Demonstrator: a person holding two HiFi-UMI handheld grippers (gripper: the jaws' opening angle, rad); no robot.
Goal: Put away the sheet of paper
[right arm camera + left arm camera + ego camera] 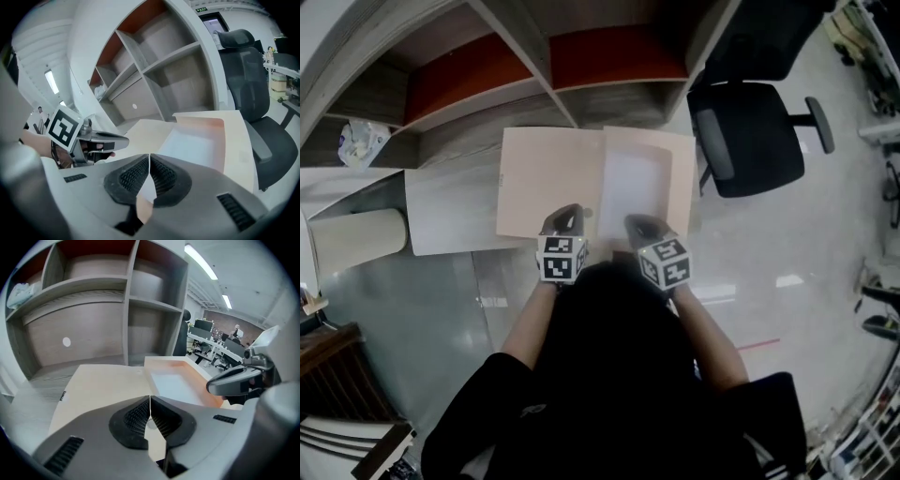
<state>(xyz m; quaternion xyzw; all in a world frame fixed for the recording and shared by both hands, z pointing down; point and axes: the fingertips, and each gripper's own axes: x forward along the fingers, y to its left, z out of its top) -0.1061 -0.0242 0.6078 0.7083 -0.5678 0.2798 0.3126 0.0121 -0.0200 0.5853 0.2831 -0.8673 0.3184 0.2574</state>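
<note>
Paper sheet [633, 187] in box [681, 178], lengthwise toward shelves [581, 98]

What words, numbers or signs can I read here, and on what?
None can be read for sure.
Green sign high in the background: too small.
Dark label on the beige box lid: blurred.
Marker cubes: black-and-white squares only, no letters.
</note>
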